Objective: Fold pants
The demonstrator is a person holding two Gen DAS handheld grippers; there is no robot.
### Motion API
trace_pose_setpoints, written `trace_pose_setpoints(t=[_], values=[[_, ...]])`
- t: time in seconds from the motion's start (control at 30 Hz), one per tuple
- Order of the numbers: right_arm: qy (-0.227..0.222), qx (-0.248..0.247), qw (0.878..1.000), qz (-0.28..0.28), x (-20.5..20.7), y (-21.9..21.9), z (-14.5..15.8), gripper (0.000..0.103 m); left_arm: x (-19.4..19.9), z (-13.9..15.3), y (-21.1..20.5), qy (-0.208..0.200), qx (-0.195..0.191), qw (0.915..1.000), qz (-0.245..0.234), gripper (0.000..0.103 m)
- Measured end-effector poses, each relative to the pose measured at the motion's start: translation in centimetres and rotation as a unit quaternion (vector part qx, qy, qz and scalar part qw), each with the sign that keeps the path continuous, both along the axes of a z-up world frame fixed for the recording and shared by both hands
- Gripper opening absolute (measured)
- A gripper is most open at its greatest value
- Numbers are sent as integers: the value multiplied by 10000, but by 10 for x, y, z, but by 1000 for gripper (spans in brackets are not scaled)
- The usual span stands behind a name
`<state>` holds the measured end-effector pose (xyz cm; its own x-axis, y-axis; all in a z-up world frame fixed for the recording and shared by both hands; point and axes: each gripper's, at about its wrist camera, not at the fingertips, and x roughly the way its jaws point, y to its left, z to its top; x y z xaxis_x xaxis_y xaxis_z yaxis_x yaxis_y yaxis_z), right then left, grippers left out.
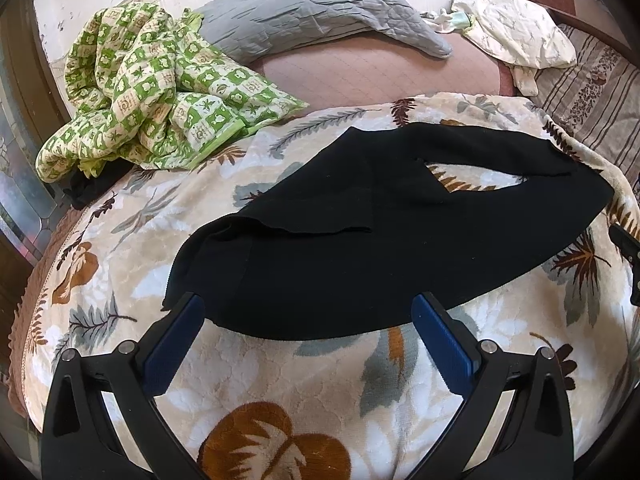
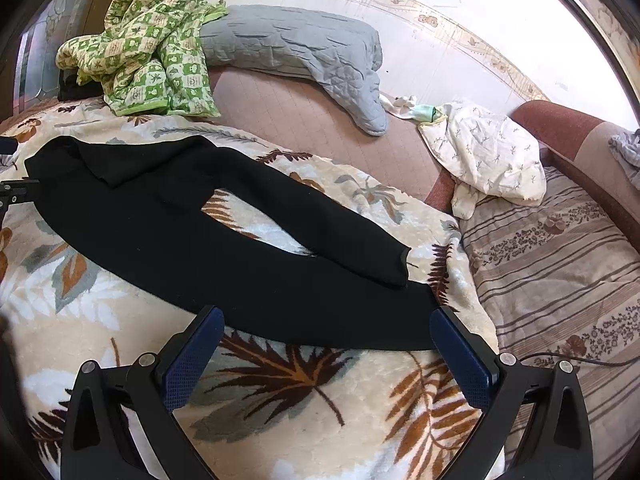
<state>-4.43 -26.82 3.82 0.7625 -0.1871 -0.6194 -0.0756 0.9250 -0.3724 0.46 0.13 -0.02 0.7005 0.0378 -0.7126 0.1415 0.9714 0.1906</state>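
Black pants (image 1: 360, 240) lie spread across a cream leaf-patterned blanket (image 1: 280, 380), waist end at the left, two legs running to the right with a gap between them. My left gripper (image 1: 308, 308) is open, its blue-padded fingers (image 1: 176, 344) straddling the near edge of the waist end, nothing held. In the right wrist view the same pants (image 2: 180, 248) stretch from upper left to the leg cuffs at lower right. My right gripper (image 2: 328, 320) stands open at the near edge of the lower leg, close to its cuff, holding nothing.
A crumpled green-and-cream checked quilt (image 1: 140, 88) lies at the back left, a grey quilted pillow (image 1: 312, 12) behind it. A cream printed cloth (image 2: 488, 156) sits at the right, beside a striped floral mattress cover (image 2: 560, 264). A black cable (image 2: 580, 358) runs over that cover.
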Motion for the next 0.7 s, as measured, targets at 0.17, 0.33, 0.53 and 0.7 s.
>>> trace_pose_setpoints(t=[0.17,0.33,0.53,0.7], values=[[-52,35,10000,-58,0,-2,3,102,0,-3,-3,7,25,10000,12,103],[-58,8,10000,-46,1,-3,2,102,0,-4,-3,7,28,10000,9,103],[-50,12,10000,-82,1,-3,1,102,1,-6,-4,24,20,10000,20,103],[-32,8,9999,-100,0,-4,1,102,1,-5,-3,43,-50,10000,-28,103]])
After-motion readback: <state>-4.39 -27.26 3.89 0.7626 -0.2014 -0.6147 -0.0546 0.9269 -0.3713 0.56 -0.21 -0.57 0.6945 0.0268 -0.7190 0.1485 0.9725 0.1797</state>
